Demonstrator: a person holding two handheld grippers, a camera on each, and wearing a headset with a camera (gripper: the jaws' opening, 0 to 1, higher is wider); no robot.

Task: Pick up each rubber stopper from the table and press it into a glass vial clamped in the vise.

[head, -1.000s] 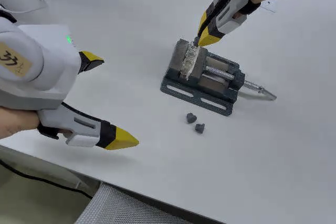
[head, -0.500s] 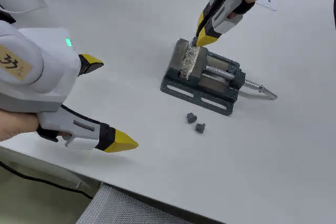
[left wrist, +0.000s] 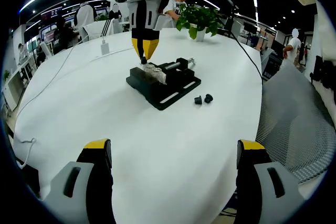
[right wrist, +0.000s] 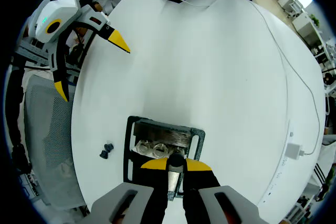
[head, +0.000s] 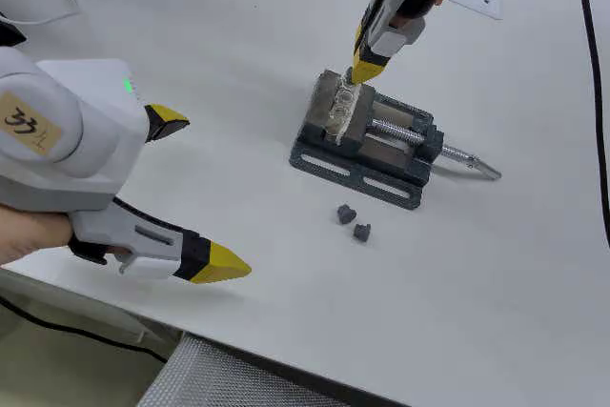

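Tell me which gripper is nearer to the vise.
Right. The right gripper sits directly above the vise, shut on a stopper over the clamped vials. The left gripper hangs open well away, near the table's front edge.

A tan sticker [head: 24, 124] on the white body of the left gripper [head: 198, 193] reads "33" in handwriting. A smaller mark beneath it is illegible.
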